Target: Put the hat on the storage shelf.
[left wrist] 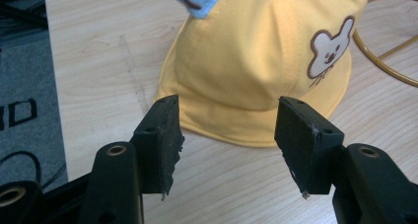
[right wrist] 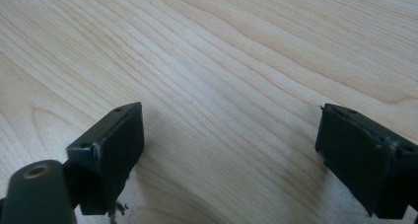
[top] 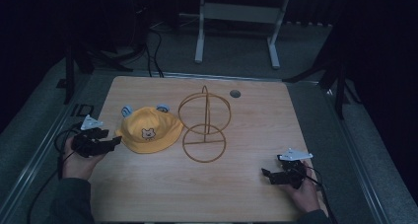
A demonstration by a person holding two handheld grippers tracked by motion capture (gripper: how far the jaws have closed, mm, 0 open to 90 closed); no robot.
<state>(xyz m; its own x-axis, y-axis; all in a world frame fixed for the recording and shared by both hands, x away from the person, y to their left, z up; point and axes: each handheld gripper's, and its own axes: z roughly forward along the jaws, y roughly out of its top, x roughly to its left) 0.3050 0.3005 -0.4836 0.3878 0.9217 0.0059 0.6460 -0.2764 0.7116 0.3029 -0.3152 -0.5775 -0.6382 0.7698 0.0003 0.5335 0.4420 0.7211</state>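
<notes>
Down at the near edge, both forearms come in from the bottom, sleeves dark and cut off by the frame, so nothing above the wrists can be made out. The right hand (top: 301, 189) sits low at the near right of the wooden table (top: 246, 194), wrapped round the right gripper (top: 270, 176), which points left across the bare wood; its jaws stand wide apart with nothing between them, and the right gripper view has just wood grain running under the pads. Over on the left, the left hand (top: 76, 160) rests at the table's left edge, angled inward, holding the left gripper (left wrist: 227, 135) with its jaws parted fairly wide and empty, the tips aimed at the brim of the yellow hat (top: 148, 130) and just short of it, not touching. The hat lies on the table left of centre, bear face patch towards the person, two small blue ears at its far side; in the left gripper view its crown is cut off at the top. Just beside it to the right stands the gold wire stand (top: 204, 128), a ring base with an upright hoop. Farther back, a small round grommet (top: 235, 93) in the tabletop, then white frame legs (top: 236, 31) on the floor, and the rest is too dark to read
</notes>
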